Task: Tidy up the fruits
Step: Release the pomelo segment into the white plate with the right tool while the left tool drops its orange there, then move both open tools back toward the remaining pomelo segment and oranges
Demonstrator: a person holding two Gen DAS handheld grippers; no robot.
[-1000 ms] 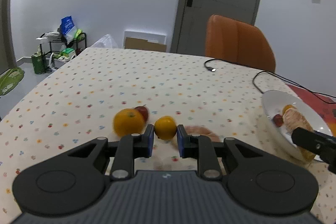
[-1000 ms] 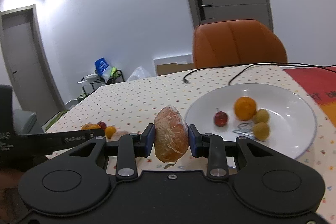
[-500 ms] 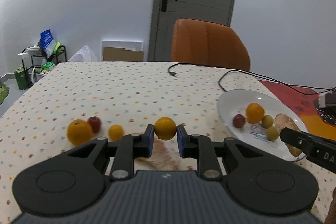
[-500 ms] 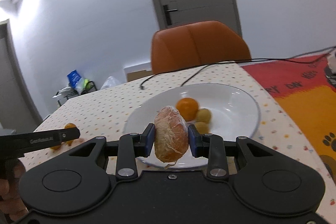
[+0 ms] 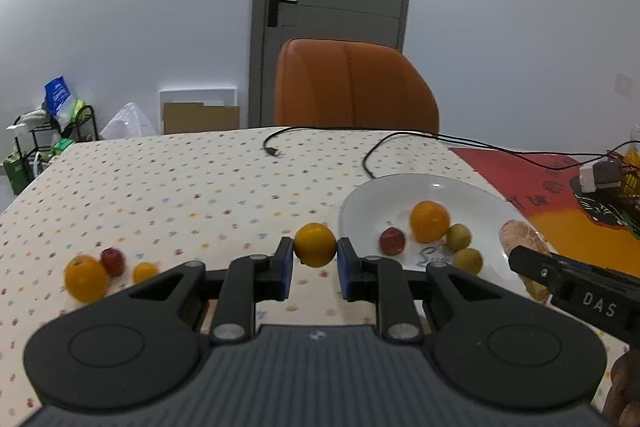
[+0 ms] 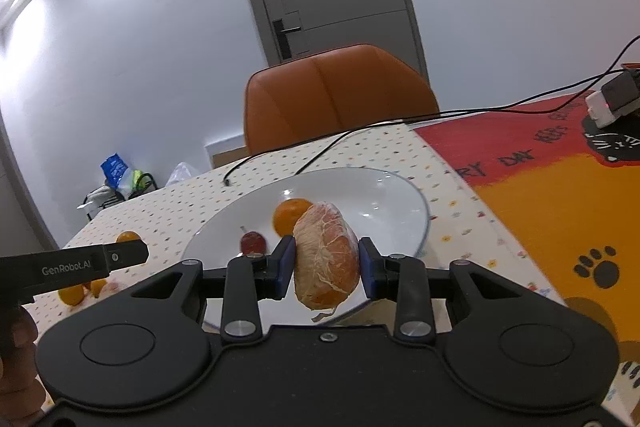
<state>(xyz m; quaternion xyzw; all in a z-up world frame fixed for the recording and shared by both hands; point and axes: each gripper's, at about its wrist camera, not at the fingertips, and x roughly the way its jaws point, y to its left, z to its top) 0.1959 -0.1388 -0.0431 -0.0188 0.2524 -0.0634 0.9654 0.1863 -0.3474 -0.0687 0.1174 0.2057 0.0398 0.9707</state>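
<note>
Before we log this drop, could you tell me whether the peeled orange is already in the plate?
Not yet: the peeled orange is clamped in the right claw, held above the plate.

Dotted tablecloth table (image 5: 168,187): white plate (image 5: 360,199) right, 3 loose fruits (image 5: 86,277) left, black cable (image 5: 372,155), red-orange mat (image 6: 560,195)

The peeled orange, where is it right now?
The peeled orange sits clamped in the right gripper, raised over the near rim of the white plate.
</note>
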